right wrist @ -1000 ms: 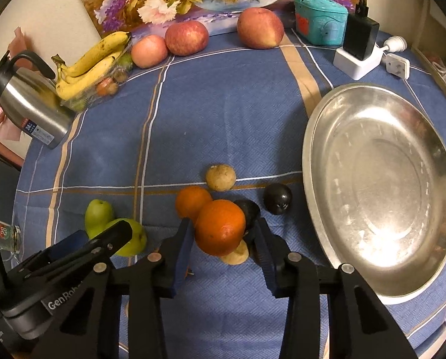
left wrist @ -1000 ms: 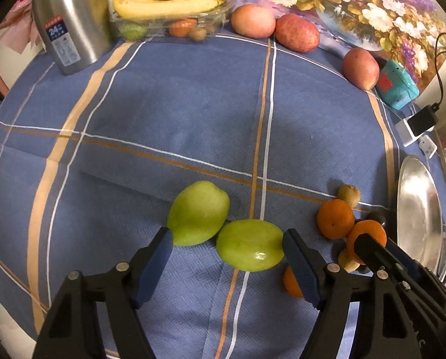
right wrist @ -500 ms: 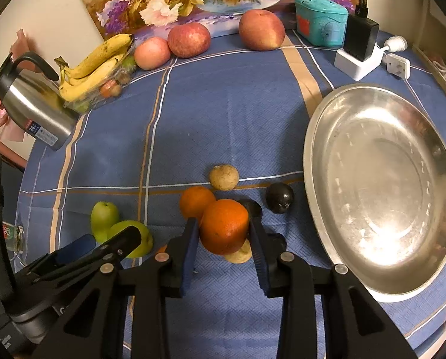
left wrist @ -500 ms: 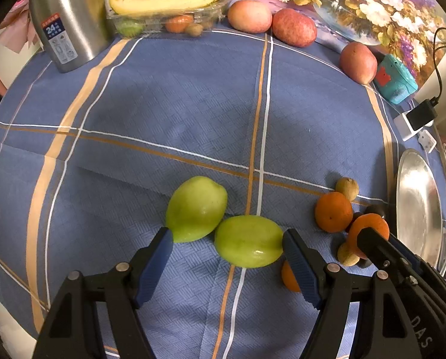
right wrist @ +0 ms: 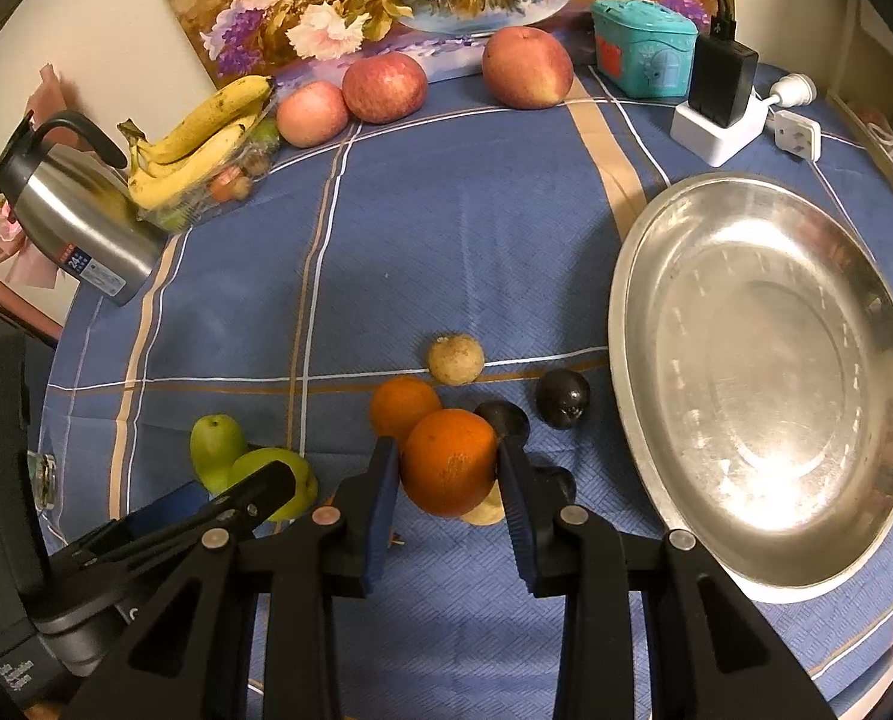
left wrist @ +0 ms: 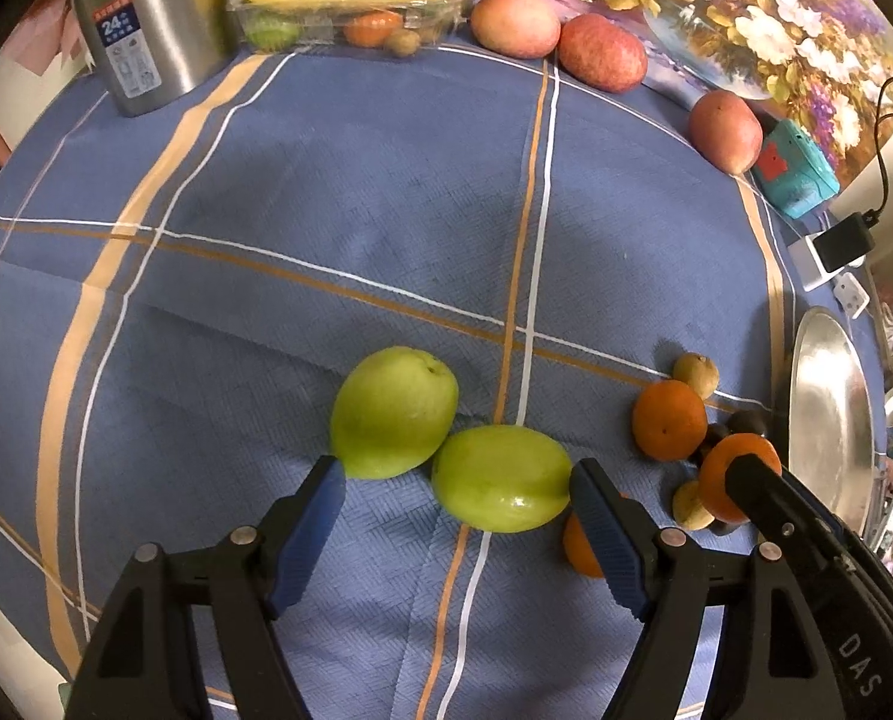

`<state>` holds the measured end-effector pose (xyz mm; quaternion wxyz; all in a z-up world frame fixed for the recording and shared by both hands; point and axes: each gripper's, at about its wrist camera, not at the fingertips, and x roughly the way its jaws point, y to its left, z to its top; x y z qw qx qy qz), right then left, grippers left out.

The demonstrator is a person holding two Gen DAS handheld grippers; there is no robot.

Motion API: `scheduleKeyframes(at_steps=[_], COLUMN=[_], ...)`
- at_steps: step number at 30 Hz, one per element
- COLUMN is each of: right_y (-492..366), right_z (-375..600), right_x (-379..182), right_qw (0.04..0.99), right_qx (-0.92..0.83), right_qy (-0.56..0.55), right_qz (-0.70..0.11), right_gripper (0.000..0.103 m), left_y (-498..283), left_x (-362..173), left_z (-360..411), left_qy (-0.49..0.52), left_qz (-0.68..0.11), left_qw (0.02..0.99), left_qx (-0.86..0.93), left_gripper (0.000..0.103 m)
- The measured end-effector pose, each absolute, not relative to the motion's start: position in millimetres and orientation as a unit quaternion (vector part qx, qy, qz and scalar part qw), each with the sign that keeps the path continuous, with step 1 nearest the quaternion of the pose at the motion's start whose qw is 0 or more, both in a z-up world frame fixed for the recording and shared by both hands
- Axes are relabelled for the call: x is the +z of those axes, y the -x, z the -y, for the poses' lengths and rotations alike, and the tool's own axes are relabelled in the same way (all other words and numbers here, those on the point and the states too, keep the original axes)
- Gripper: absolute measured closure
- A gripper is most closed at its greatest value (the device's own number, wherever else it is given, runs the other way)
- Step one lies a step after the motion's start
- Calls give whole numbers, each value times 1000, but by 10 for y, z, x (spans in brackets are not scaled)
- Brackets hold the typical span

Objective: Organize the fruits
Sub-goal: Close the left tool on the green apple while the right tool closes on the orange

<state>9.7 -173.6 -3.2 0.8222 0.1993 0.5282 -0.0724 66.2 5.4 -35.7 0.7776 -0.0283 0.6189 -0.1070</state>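
Over blue cloth, both grippers tilted steeply down: right gripper (right wrist: 448,480) jaws clamp orange (right wrist: 449,461); left gripper (left wrist: 455,507) jaws wide, opening around green fruit (left wrist: 500,478).

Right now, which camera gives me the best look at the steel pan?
The right wrist view: the steel pan shows whole, with nothing in it, to the right of the right gripper, which pinches an orange. The left wrist view catches only a thin sliver of it at the right edge.

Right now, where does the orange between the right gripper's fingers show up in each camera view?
Left wrist view: the orange sits at the right edge, partly behind the right gripper, beside the steel basin.
Right wrist view: the orange is low centre, between the pads.
Shared landmark: the steel kettle, upper left in both.
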Motion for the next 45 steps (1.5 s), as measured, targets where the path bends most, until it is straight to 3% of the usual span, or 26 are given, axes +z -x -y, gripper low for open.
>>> scheduleKeyframes(at_steps=[9,12,20,38,42,45], right_y=[-79,-78,-52,-58,-106,-140], right_z=[1734,1730,1797,1905,1837,1791], right_x=[41,46,57,-34,-72,-107], right_qw=[828,827,826,815,814,812], right_qx=[-63,-60,-60,-60,-57,-52], right_qy=[-205,-207,-219,-254,-240,-233], right_qz=[-519,-519,-516,-517,-527,-533], right_gripper=[73,73,73,72,63,63], left_y=[-657,-656,-622,-621,-609,-608], left_x=[-507,-496,-531,-344,-297,-293], left_z=[-173,-165,-134,-131,-155,-147], left_qy=[82,85,120,131,133,133], left_qz=[-648,-643,-645,-624,-620,-619], left_qw=[748,751,740,759,762,762], left_qx=[-119,-123,-146,-131,-131,-133], left_gripper=[21,26,52,52,52,52])
